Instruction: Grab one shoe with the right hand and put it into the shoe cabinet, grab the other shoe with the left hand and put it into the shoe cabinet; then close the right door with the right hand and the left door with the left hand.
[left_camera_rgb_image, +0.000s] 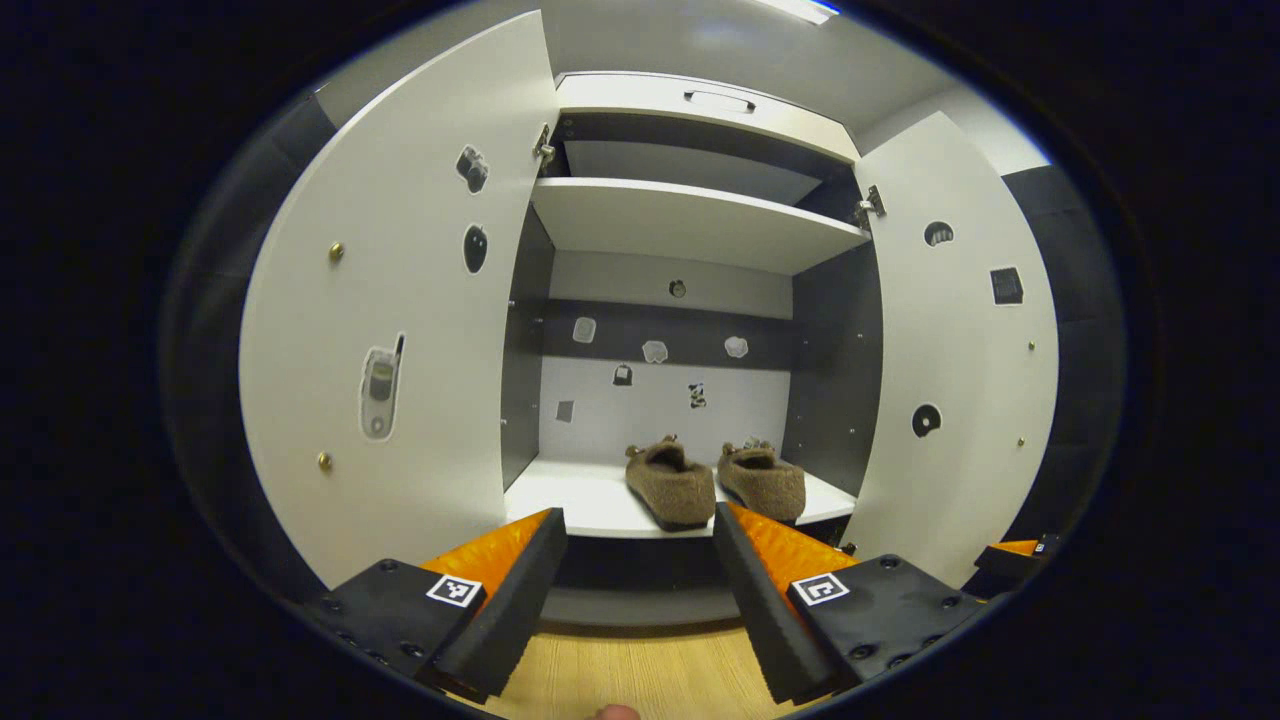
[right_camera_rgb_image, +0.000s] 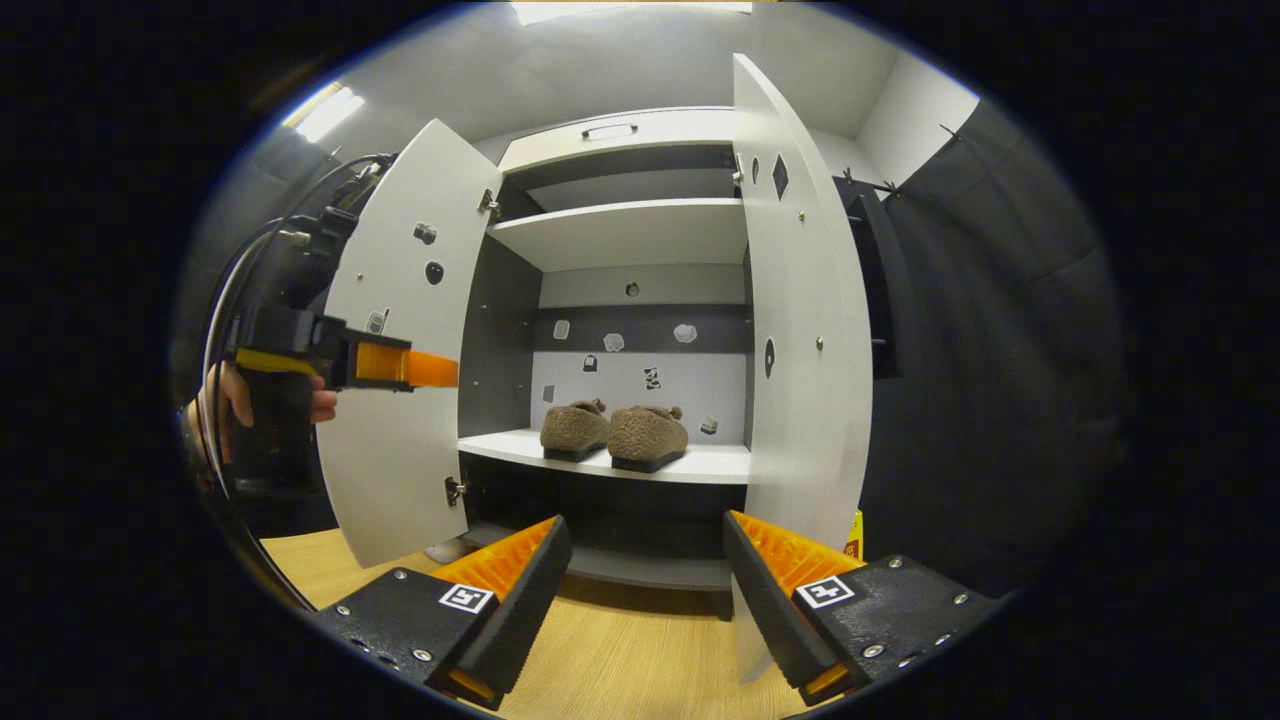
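Left gripper view: the left gripper is spread wide and holds nothing; both shoes stand ahead of it on the lower shelf of the shoe cabinet, the left shoe straight ahead between the fingers and the right shoe just beside it toward the right finger. The left door stands open to the gripper's left, the right door to its right. Judged from their look, the doors are light, stiff, smooth panels on hinges; a push on the free outer edge or flat face, well away from the hinges, should swing them with little force, and no grasp is needed. The door fronts and any handles face away. Right gripper view: the right gripper is likewise fully spread and empty, with the right door just ahead of its right finger, edge-on, so its face is hard to judge. The shoes sit ahead, touching or nearly so. The left gripper shows far to the left before the left door, with a hand behind it; its opening cannot be read from here
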